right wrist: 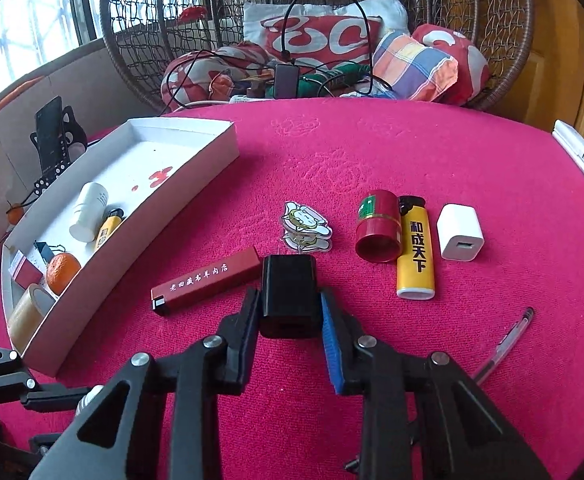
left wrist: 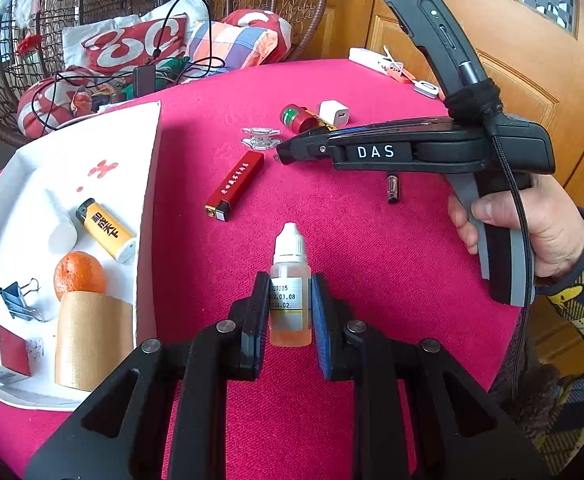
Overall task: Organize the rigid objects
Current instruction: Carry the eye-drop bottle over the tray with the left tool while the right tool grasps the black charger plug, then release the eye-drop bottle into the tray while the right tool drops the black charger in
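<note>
Dropper bottle (left wrist: 290,276) clamped in left jaws, black charger block (right wrist: 289,296) pinched in right jaws — pink table (right wrist: 412,152).

White capitals reading "DAS" are showing on the side of the right gripper (left wrist: 287,154), seen from the left wrist camera. The small dropper bottle (left wrist: 290,280) is carrying a printed label with date-like figures: "220305" is showing, then "22.03.08", then "24.02", the starts of the lower two lines being cut off by the pad. The yellow lighter (right wrist: 415,254) lying on the pink cloth is bearing four black Chinese characters, 和成天下, running down its body. The long dark red lighter (right wrist: 207,280) is displaying a row of white Chinese characters along its side, the last ones reading 羊肉店. The other yellow lighter (left wrist: 105,230) in the white tray (left wrist: 147,184) is showing black characters too, though they are not reading clearly.
</note>
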